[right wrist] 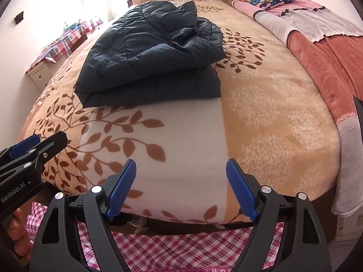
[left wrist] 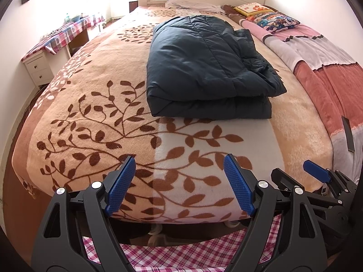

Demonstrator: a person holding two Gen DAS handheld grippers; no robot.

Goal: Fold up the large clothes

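A dark blue quilted jacket [left wrist: 204, 68] lies folded in a thick bundle on the bed, with an upper layer slumped toward the right; the right wrist view has the jacket [right wrist: 149, 52] left of centre. My left gripper [left wrist: 179, 185] hovers over the foot of the bed, well short of the jacket, open and empty. My right gripper [right wrist: 181, 188] stands beside it, also open with nothing between its blue pads. In the left wrist view the right gripper [left wrist: 317, 181] shows at the right edge. The left gripper [right wrist: 34, 149] shows at the left edge of the right wrist view, a hand under it.
A beige blanket with brown leaf print [left wrist: 102, 124] covers the bed. A pink and red quilt [left wrist: 317, 52] lies along the right side, pillows [left wrist: 272, 20] by the headboard. A white nightstand [left wrist: 37, 68] and a checked-cloth desk stand left. Pink checked fabric [right wrist: 181, 244] lies below the grippers.
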